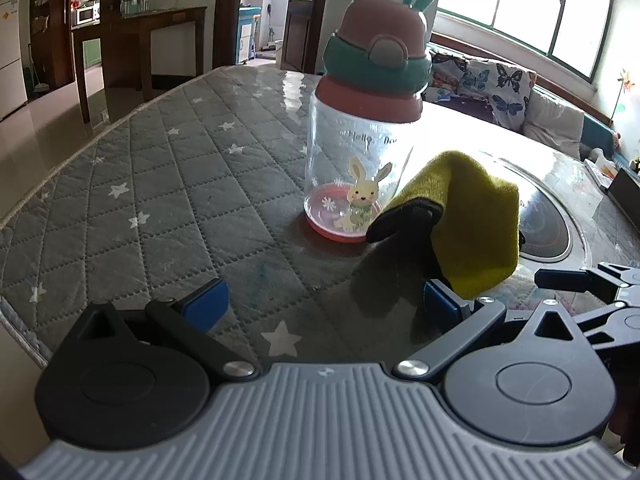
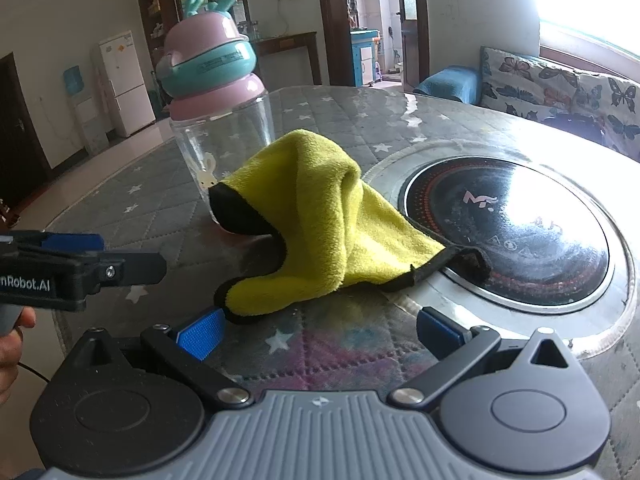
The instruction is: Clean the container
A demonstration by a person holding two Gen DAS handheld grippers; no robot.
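Both claws, the left claw [image 1: 324,304] and right claw [image 2: 318,330], are hovering agape and empty; the bottle [image 1: 360,168] is standing on the tabletop [image 1: 160,184] at 12 o'clock, the yellow cloth [image 2: 320,224] touching it at 3 o'clock, awaiting pickup.

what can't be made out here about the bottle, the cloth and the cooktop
- Bottle: in the right wrist view the yellow cloth hides its base.
- Cloth: its underside and full shape are hidden by its own folds in both views.
- Cooktop: window glare whitens part of the glass; in the left wrist view the cloth covers its near side.
- Print on the bottle: washed out by backlight.
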